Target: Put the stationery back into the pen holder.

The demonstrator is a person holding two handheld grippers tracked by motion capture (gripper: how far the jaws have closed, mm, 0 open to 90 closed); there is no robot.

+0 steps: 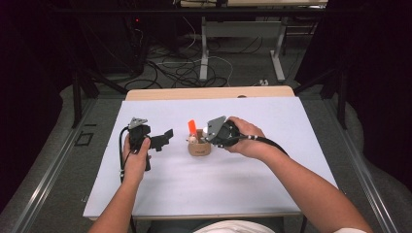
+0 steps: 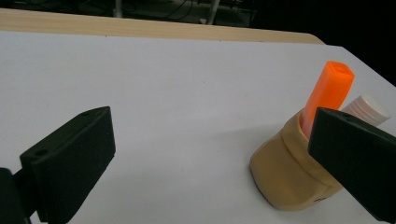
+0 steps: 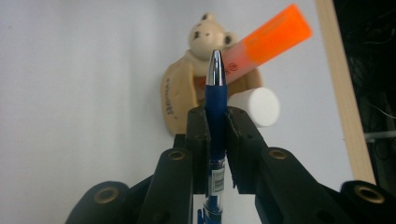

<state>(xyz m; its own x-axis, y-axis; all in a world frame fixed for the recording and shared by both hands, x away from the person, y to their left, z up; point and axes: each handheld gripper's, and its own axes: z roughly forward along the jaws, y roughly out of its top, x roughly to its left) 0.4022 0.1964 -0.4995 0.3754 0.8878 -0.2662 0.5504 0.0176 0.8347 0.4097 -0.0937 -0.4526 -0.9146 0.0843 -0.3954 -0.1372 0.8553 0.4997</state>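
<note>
right gripper view: right gripper [image 3: 215,126] clamps a blue pen [image 3: 215,100] above the bear-shaped holder [image 3: 180,100], which stands on the white table [image 3: 70,93]. left gripper [image 2: 210,154] rests beside it, jaws wide apart.

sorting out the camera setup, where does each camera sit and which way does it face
High view: above the person's side, facing forward and down on the white table; both forearms and hands show, with the left tongs and right tongs.
Left gripper view: rides the left tongs, looking along its open jaws across the table at the tan holder with the orange highlighter.
Right gripper view: rides the right tongs, pointing down at the holder; its jaws clamp a blue pen.
All three share the holder and highlighter.
</note>
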